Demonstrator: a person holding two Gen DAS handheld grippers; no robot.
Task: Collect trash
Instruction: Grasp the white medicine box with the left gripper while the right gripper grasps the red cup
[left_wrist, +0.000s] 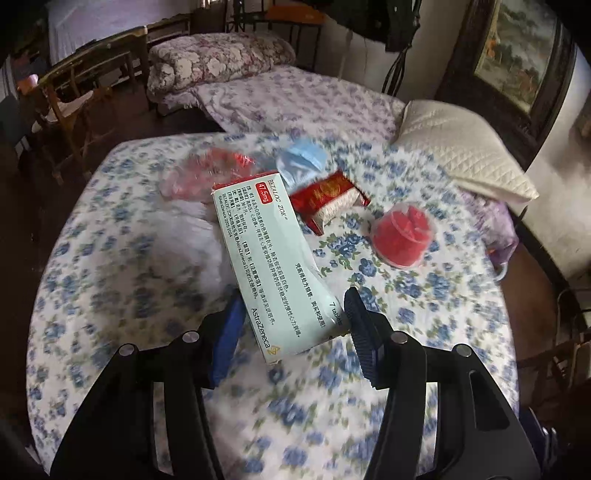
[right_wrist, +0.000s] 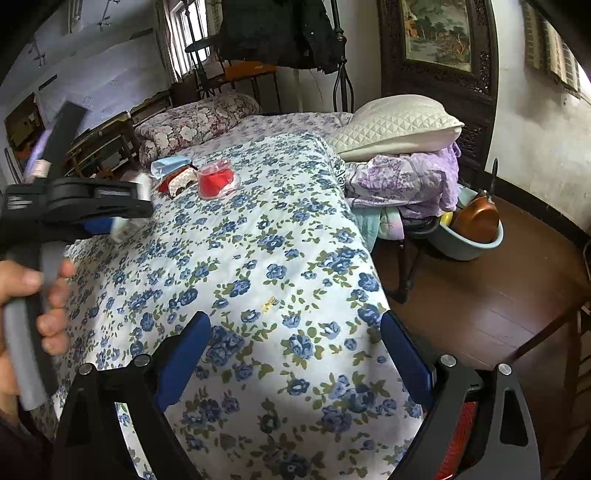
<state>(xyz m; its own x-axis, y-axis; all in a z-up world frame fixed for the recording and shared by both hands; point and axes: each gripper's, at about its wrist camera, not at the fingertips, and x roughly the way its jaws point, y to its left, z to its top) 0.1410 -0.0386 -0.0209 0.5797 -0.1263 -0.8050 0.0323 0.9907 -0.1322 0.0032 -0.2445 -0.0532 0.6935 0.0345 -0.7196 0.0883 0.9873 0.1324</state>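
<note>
Left hand-held gripper: I have it above the flowered bedspread; its jaws stand either side of the medicine box. The blue pad at 9 o'clock lies against the box's long edge; at 3 o'clock the black ribbed pad sits at the opposite edge, but blur stops me telling whether it truly presses.
Medicine box: pale green carton with a red end, held up off the bed, long axis running from my jaws toward 11 o'clock.
Other trash on the bed: beyond the box at 12 o'clock, a blue face mask; just below that, a red and white packet lying touching the mask; at 2 o'clock, a red plastic cup, apart from the packet; at 10 o'clock, a blurred clear red wrapper.
White patch at 9 o'clock of the box: too smeared for me to name.
Right hand-held gripper: jaws wide apart, nothing between them, hovering over the near end of the bedspread.
From the right camera: my left hand grips the other tool's handle at 9 o'clock, box end just showing at its jaws.
Surroundings: white quilted pillow at 1 o'clock; a basin on the floor at 3 o'clock.
</note>
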